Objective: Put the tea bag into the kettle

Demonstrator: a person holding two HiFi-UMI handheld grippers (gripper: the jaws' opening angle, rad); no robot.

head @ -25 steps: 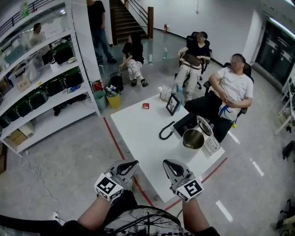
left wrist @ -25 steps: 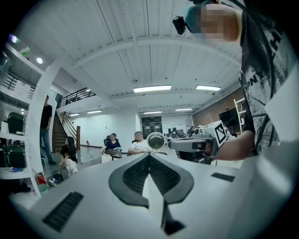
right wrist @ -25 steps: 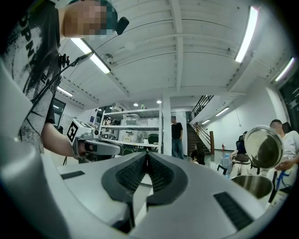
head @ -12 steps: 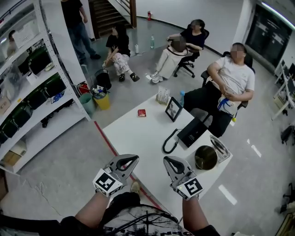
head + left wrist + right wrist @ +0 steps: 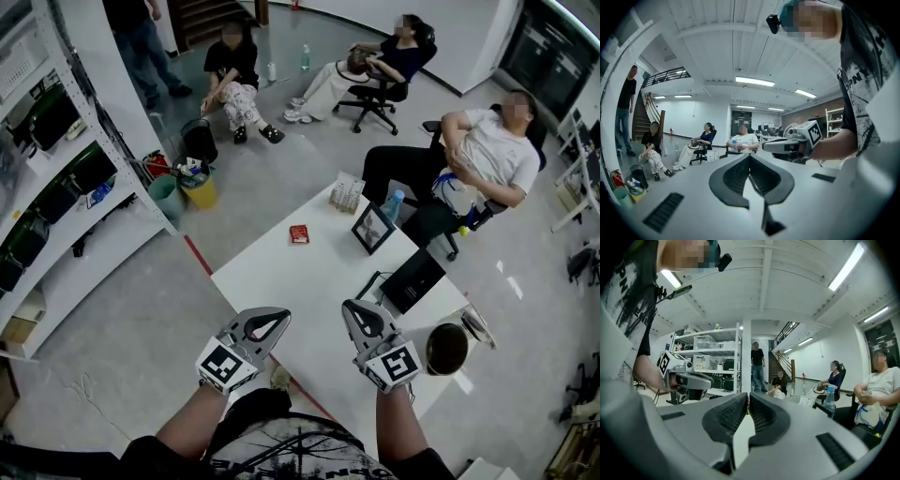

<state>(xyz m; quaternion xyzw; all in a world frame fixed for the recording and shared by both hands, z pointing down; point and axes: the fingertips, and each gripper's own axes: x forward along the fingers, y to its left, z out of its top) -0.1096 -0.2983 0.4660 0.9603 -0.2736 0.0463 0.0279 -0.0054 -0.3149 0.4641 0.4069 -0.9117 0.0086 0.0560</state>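
A small red tea bag point(image 5: 298, 233) lies on the far part of the white table point(image 5: 291, 281). The steel kettle point(image 5: 447, 349) stands open at the table's right corner, its lid point(image 5: 478, 326) beside it. Both grippers hover side by side over the table's near edge, well short of the tea bag and left of the kettle. My left gripper point(image 5: 267, 323) point(image 5: 750, 159) is shut with nothing in it. My right gripper point(image 5: 361, 319) point(image 5: 747, 401) is shut and holds nothing. Neither gripper view shows the tea bag or the kettle.
On the table stand a black box point(image 5: 411, 279) with a cable, a picture frame point(image 5: 373, 228), a water bottle point(image 5: 394, 204) and a small carton point(image 5: 348, 193). Several people sit or stand beyond the table. White shelving point(image 5: 56, 187) runs along the left.
The head view has swung, so the table and kettle now sit lower and further right in view. Both grippers stay shut and keep their side-by-side place.
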